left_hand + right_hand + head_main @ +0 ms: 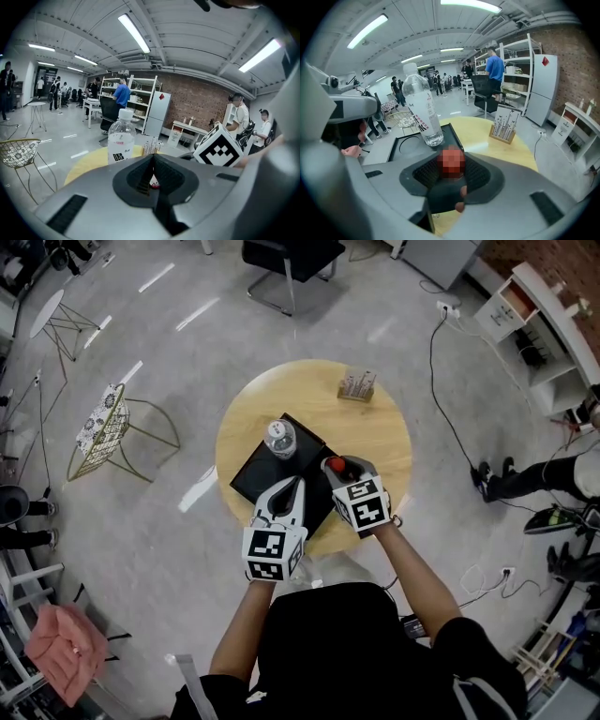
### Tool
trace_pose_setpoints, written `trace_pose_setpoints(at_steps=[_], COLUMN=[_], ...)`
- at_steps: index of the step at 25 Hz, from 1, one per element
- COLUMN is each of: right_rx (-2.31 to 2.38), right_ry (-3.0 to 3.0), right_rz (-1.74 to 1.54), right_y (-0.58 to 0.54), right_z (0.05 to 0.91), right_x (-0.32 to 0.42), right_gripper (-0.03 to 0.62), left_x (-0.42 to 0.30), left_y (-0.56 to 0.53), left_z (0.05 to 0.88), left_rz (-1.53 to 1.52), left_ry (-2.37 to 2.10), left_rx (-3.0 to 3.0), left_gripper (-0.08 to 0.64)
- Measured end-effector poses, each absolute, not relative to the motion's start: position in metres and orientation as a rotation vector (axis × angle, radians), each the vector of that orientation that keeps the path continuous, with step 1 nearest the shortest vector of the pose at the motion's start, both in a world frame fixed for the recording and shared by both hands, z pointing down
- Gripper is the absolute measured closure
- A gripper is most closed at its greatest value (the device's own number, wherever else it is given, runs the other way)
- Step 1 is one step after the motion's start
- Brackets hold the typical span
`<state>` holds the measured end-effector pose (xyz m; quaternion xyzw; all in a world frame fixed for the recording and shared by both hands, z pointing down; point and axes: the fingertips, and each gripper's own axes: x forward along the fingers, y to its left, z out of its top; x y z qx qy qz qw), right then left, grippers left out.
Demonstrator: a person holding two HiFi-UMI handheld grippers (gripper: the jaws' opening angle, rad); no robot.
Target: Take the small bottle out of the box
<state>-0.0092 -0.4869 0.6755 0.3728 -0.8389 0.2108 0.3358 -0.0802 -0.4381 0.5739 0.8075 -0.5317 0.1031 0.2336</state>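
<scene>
A black box (251, 476) lies on the round wooden table (380, 442), with a clear water bottle (279, 438) standing upright in its far part. My right gripper (339, 469) hovers over the box's right side, shut on the small bottle (342, 466), which has a dark body and a red cap. In the right gripper view the small bottle (444, 190) sits upright between the pads of the gripper (451, 171), with the water bottle (421, 110) and box (393, 146) beyond. My left gripper (296, 486) is shut and empty above the box's near edge, its tips (153, 157) meeting.
A small wooden card holder (356, 385) stands at the table's far side. A wire chair (112, 427) stands to the left, a black chair (286, 259) beyond. Cables and a person's legs (525, 479) are on the floor to the right.
</scene>
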Motion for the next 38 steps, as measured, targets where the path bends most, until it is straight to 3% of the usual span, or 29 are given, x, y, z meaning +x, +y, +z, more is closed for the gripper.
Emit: trace_pose_setpoints(at_steps=[38], right_rx=[1.318], right_ry=[-2.501], right_rz=[0.296], right_y=[-0.307], right_z=[0.459], right_x=[-0.021], right_gripper=[0.454], left_x=[-0.12], left_y=[-0.263], left_z=[0.422], left_rz=[0.108], left_ry=[-1.562], left_rx=[2.5], left_gripper=[0.549])
